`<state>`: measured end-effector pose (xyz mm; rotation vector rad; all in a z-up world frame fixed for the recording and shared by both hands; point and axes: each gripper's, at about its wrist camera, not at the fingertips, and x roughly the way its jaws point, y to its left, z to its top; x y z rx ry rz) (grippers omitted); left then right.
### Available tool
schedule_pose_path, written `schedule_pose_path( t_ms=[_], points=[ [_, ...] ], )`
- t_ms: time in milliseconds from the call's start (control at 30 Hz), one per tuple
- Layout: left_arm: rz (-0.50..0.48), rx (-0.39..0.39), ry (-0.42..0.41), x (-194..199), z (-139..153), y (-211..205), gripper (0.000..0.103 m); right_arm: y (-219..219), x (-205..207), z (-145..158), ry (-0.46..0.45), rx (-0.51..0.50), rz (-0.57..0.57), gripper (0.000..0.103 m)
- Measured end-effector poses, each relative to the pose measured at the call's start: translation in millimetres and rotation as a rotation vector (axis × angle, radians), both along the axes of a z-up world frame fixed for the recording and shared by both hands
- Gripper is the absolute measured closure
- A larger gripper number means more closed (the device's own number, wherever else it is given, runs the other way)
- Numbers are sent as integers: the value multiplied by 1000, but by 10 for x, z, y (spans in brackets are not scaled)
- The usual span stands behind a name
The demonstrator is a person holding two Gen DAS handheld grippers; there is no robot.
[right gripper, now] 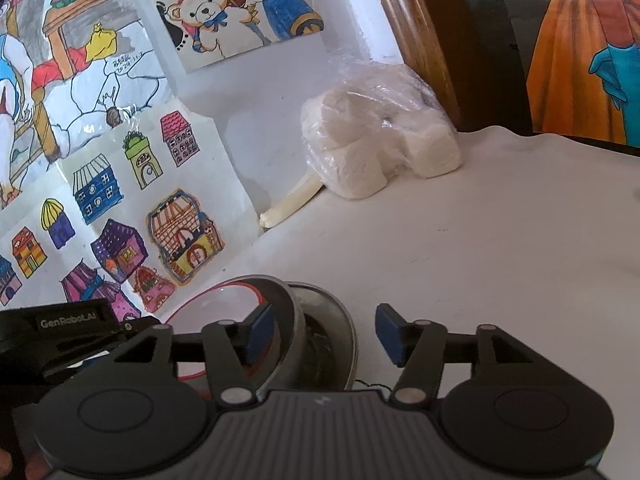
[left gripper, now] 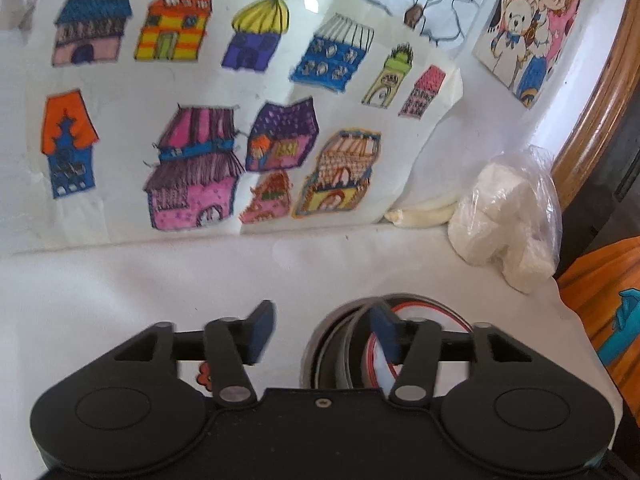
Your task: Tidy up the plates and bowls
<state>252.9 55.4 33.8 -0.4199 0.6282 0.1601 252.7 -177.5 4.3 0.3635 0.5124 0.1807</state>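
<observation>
A nest of grey metal bowls (left gripper: 344,344) stands on the white table, with a white bowl with a red rim (left gripper: 432,312) tilted among them. My left gripper (left gripper: 324,332) is open. Its right blue pad hangs inside the bowls, its left pad outside, and the near rim lies between them untouched. From the other side, my right gripper (right gripper: 325,334) is also open. Its left pad is over the metal bowls (right gripper: 320,344), beside the white bowl (right gripper: 224,304); its right pad is over bare table. The black body of the left gripper (right gripper: 60,328) shows at the left edge.
A clear plastic bag of white buns (left gripper: 508,216) (right gripper: 380,148) lies at the back of the table by the wall, with a pale stick (right gripper: 292,204) beside it. Children's drawings (left gripper: 192,120) cover the wall. A wooden frame (right gripper: 404,20) and orange cloth (right gripper: 576,60) are at the right.
</observation>
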Motion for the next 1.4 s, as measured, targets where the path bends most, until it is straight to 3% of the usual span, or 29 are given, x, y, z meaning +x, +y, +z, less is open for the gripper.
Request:
schedule_pose_path(
  t_ms=[167,600,1167,1400],
  points=[
    [-26,21,-38,-96,90,-47,22,-58,-64,20,-15,27,12,18],
    [-53,27,-97,-340,276,-106,3,-110,-322,190,-81,30,22,2],
    [-73,49,-186,-906,505,-88,1,-109,-898,459,-190,-9,26,0],
    [-88,97,-223,-1212,557,-63,1,-122,-1170,524,-231,-29,16,0]
  ],
)
